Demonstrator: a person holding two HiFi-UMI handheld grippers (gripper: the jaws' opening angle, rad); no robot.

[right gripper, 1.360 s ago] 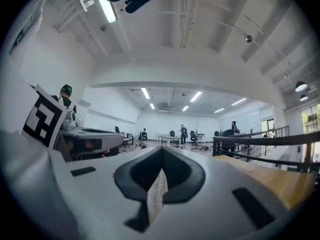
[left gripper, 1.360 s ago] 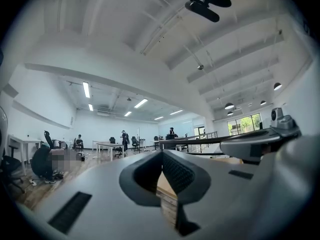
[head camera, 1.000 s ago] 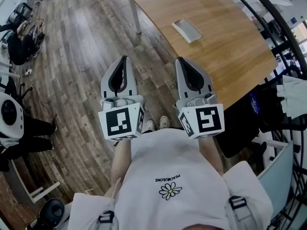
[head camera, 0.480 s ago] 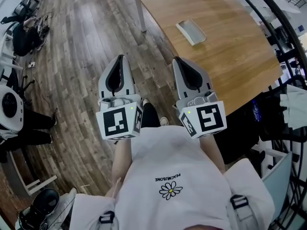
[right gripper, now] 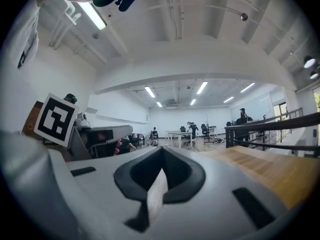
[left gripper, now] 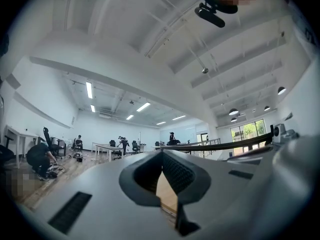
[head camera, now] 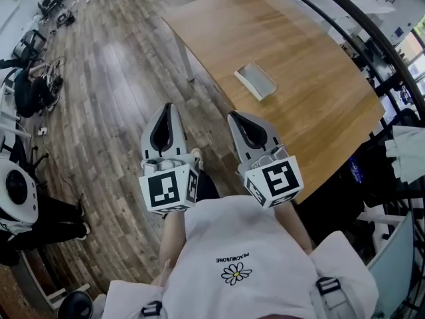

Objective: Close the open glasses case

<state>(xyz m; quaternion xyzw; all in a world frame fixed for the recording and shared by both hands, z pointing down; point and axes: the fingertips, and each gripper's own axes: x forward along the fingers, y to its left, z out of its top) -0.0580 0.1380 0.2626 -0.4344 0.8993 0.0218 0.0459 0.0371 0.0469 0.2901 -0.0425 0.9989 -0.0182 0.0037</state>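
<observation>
Tongs left, tongs right, one case, one table

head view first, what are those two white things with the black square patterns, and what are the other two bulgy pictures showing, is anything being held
No robot here: a person holds a tool in each hand, each ending in a two-finger claw. The head view comes from a camera on the person's head looking down, so you see the left claw and the right claw out in front of the white shirt. The patterned cubes are part of the tools. The two bulgy pictures come from wide-angle cameras riding on each tool, looking along its own claw. In both, the two sides meet at the tips with nothing between them: both claws are shut and empty. Ahead on the wooden table lies a pale glasses case, open; neither claw touches it.
</observation>
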